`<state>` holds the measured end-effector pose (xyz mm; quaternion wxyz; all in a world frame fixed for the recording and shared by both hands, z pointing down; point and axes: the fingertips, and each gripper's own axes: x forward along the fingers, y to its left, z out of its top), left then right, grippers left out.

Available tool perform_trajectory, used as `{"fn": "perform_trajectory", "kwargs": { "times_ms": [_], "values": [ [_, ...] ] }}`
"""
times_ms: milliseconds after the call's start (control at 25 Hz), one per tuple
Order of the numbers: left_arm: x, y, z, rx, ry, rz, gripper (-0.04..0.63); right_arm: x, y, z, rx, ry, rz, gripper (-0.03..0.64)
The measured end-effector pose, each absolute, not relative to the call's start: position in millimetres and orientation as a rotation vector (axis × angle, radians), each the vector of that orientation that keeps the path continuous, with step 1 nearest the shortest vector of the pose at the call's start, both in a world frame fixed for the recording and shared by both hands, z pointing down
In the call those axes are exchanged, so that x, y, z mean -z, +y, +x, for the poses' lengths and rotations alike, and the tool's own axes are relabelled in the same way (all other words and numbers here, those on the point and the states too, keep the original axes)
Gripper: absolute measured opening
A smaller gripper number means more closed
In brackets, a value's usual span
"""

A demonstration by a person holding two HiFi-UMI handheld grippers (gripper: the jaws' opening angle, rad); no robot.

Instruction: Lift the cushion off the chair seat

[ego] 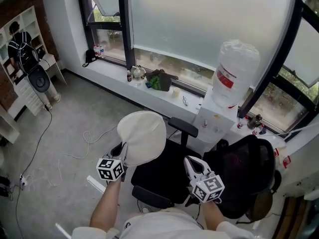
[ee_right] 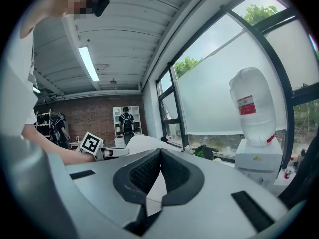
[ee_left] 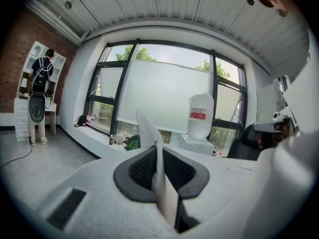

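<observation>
Cushion hangs clear of the chair seat, the left gripper clamped on its near edge. Right gripper has jaws together, empty. The lift appears essentially complete.

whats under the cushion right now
The cushion is held up over the black chair seat, which looks bare where it shows. In the head view the cushion covers the seat's far left corner.

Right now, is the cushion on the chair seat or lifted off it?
Lifted off. The cushion hangs tilted above the bare black chair seat, with its lower edge pinched in the left gripper.
</observation>
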<state>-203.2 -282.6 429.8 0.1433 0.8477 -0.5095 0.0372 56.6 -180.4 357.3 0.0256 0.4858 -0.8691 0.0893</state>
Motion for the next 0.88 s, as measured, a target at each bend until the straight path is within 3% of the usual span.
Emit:
{"fn": "perform_trajectory", "kwargs": {
  "times_ms": [880],
  "values": [
    [-268.5,-215.9,-286.2,0.392,-1.711,2.535,0.038,-306.5,-207.5,88.3,-0.117,-2.671,1.654,0.002]
  ]
}}
